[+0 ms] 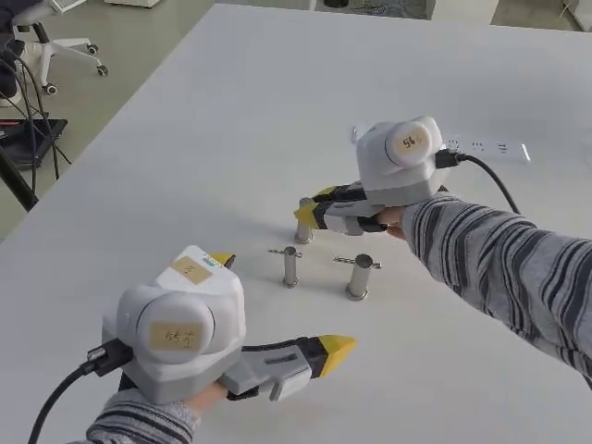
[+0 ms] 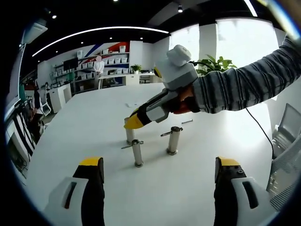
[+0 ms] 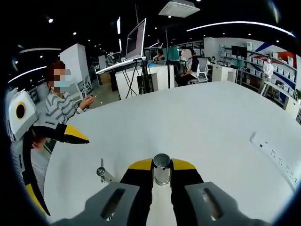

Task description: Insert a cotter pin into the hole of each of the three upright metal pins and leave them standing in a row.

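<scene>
We find the right gripper (image 1: pixel 308 215) with fingers clenched on the far metal pin (image 3: pixel 162 173), judged rigid, slick, tip-prone, best gripped mid-shaft; left gripper (image 2: pixel 160 162) fingers released.

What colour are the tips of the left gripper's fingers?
Yellow, on dark fingers, clearest in the left gripper view.

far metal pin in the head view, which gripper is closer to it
Right. The right gripper has its jaws closed around the far metal pin. The left gripper hangs open nearer the person, well apart from it.
</scene>
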